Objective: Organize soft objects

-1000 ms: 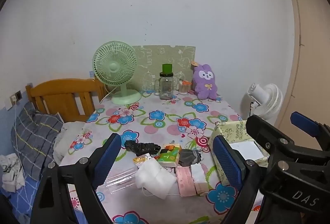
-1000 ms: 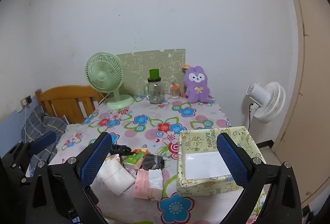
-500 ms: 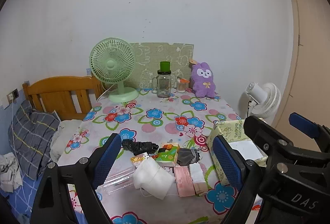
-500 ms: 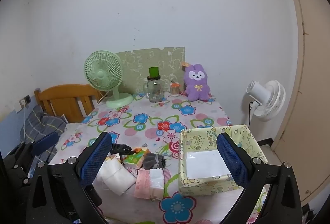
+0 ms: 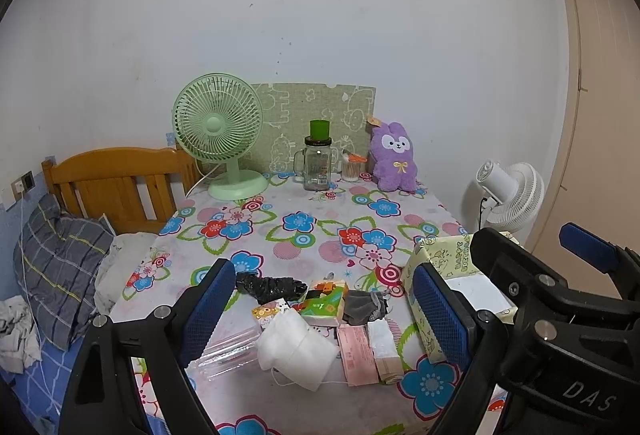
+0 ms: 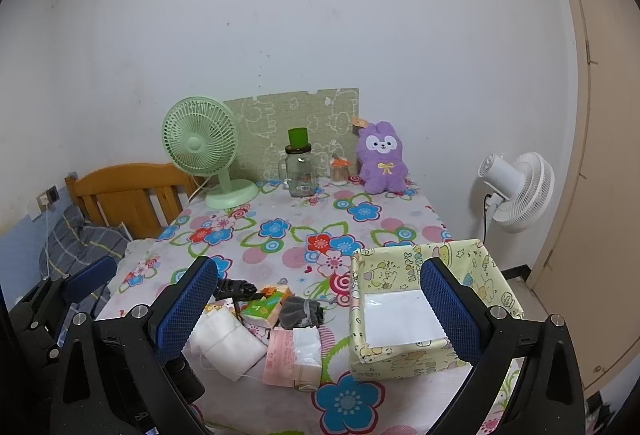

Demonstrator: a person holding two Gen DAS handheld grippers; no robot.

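A pile of soft things lies at the near edge of the flowered table (image 5: 304, 235): a white face mask (image 5: 296, 347), a green tissue pack (image 5: 324, 305), a grey sock (image 5: 364, 307), a black bag (image 5: 272, 287) and pink tissue packs (image 5: 356, 353). The same mask (image 6: 228, 343) and sock (image 6: 300, 311) show in the right wrist view. A yellow open box (image 6: 424, 299) stands to the right of the pile. My left gripper (image 5: 324, 319) is open and empty, above the pile. My right gripper (image 6: 316, 311) is open and empty, spanning pile and box.
At the back stand a green fan (image 5: 220, 131), a glass jar mug (image 5: 316, 163), a purple plush rabbit (image 5: 392, 155) and a small jar (image 5: 352, 167). A wooden headboard (image 5: 116, 187) and a pillow (image 5: 60, 263) lie to the left. A white floor fan (image 5: 512, 195) stands to the right.
Both views have drawn back and risen slightly, so the table looks a little farther. Both grippers stay open and nothing on the table has moved.
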